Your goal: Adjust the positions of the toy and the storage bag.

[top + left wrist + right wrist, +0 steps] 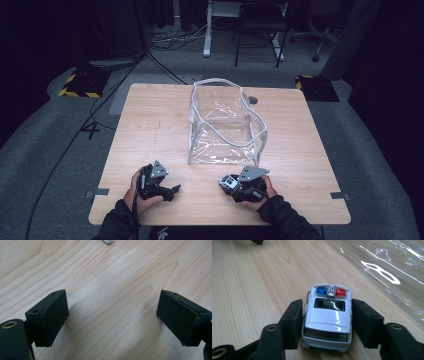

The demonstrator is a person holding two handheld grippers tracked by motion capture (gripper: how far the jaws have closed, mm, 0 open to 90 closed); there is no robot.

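A small silver toy police car [327,317] with a blue and red light bar stands on the wooden table [150,125], its rear toward the right gripper's camera. My right gripper [327,306] is shut on it, one black pad pressed against each side. In the high view the car [228,182] sits at the front of the table, at the tip of the right gripper [231,185]. My left gripper [175,190] rests to the left near the front edge. Its jaws stand wide apart over bare wood, so the left gripper [112,312] is open.
A clear plastic bag [225,125] with a white zip rim stands open-topped in the middle of the table, just beyond both grippers; its wall [387,270] lies right of the car. Beyond the table are dark floor, cables and chair legs.
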